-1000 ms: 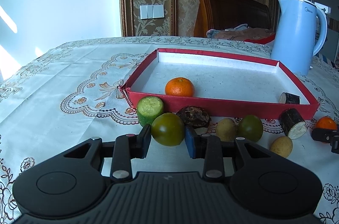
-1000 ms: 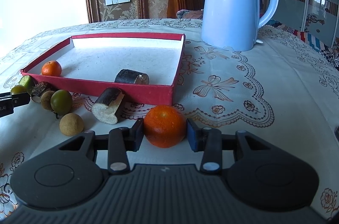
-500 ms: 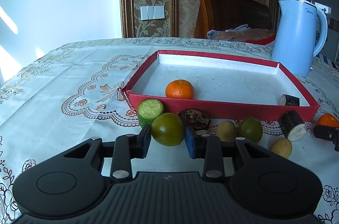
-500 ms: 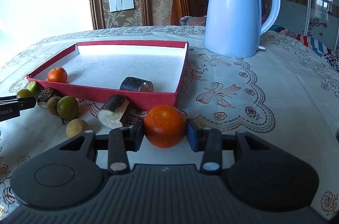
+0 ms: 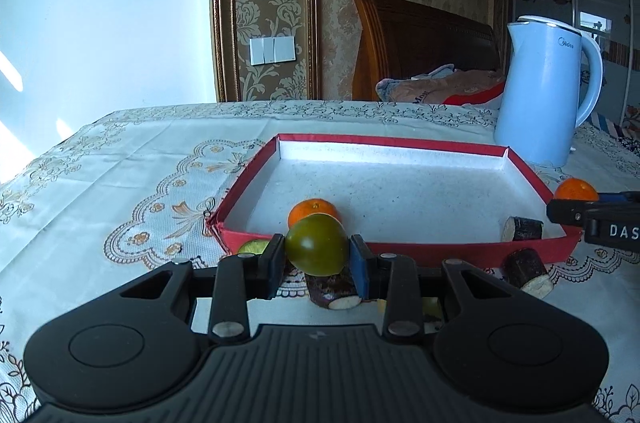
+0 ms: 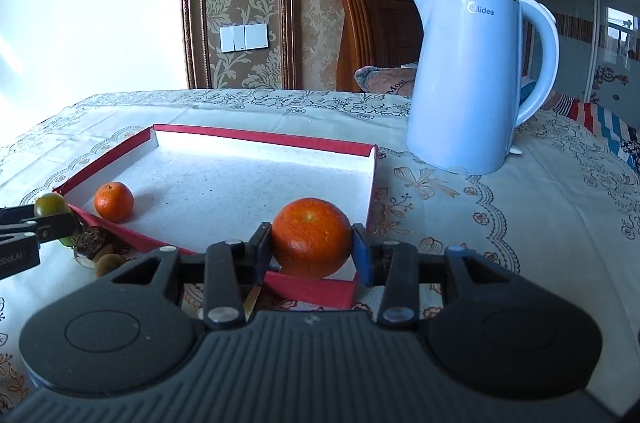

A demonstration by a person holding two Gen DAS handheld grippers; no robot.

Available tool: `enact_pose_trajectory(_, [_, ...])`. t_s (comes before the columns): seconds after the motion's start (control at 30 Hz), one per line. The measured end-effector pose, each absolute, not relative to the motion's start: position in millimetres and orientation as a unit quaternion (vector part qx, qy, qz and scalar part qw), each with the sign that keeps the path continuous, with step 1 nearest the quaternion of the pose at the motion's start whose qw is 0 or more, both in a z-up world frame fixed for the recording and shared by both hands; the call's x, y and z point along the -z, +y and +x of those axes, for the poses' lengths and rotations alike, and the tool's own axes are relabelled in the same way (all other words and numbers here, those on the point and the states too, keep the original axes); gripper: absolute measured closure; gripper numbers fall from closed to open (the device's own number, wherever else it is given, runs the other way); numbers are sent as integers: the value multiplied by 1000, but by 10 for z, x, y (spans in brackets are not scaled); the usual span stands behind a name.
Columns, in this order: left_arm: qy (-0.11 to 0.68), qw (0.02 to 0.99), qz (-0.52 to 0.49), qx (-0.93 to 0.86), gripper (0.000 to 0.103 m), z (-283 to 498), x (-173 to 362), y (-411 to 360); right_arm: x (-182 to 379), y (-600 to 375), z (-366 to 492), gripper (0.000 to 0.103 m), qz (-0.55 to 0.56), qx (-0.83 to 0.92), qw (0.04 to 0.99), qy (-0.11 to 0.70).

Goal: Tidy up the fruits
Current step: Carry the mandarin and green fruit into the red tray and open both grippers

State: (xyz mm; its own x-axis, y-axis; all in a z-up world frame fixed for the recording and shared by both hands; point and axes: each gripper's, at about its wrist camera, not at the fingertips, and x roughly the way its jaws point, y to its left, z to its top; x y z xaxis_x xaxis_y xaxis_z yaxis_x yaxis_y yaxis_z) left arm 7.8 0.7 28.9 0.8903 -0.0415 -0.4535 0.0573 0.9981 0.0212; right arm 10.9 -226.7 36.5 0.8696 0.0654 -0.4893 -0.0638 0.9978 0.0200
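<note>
My left gripper [image 5: 317, 263] is shut on a dark green round fruit [image 5: 317, 244], held off the cloth just before the near wall of the red tray [image 5: 460, 252]. My right gripper [image 6: 312, 254] is shut on an orange mandarin [image 6: 311, 237], raised over the tray's [image 6: 308, 287] near right corner. A second mandarin [image 5: 313, 212] [image 6: 113, 201] lies inside the tray at its near left. A dark cane piece [image 5: 522, 228] lies inside at the near right. The right gripper with its mandarin [image 5: 576, 189] shows at the left wrist view's right edge.
A light blue kettle [image 6: 476, 79] [image 5: 546, 91] stands behind the tray's right side. Before the tray lie cut cane pieces [image 5: 527, 270] [image 5: 333, 294], a cut green fruit [image 5: 253, 246] and small brown fruits [image 6: 108, 261]. An embroidered cloth [image 6: 500, 215] covers the table; a wooden headboard [image 5: 420, 43] stands beyond.
Both grippers have lifted their fruits off the cloth and moved toward the tray. The right one now hangs over the tray's near corner; the left stands above the near wall.
</note>
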Motion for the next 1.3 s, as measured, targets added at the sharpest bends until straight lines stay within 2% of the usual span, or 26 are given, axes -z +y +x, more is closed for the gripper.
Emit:
enact_pose_trajectory(0.13, [219, 975, 18, 17, 69, 240, -428, 29, -352, -2265, 276, 64, 9, -31, 965, 261])
enact_pose_trajectory(0.4, [245, 969, 14, 35, 69, 650, -465, 77, -199, -2310, 707, 64, 20, -21, 953, 303])
enact_pose_trajectory(0.73, [286, 953, 54, 80, 69, 910, -226, -396, -138, -2288, 718, 64, 19, -27, 952, 304])
enact_pose_trajectory(1.1, [270, 960, 24, 75, 67, 758, -292, -185, -130, -2304, 680, 62, 24, -37, 954, 296])
enact_pose_trajectory(1.17, [259, 963, 22, 70, 67, 637, -330, -106, -137, -2302, 673, 61, 25, -37, 954, 295])
enact_pose_trajectory(1.23, [250, 966, 22, 68, 67, 520, -360, -38, -157, -2304, 634, 52, 25, -35, 956, 290])
enact_pose_trajectory(1.3, [240, 968, 22, 72, 66, 369, -379, 55, -203, -2295, 545, 49, 23, -34, 960, 277])
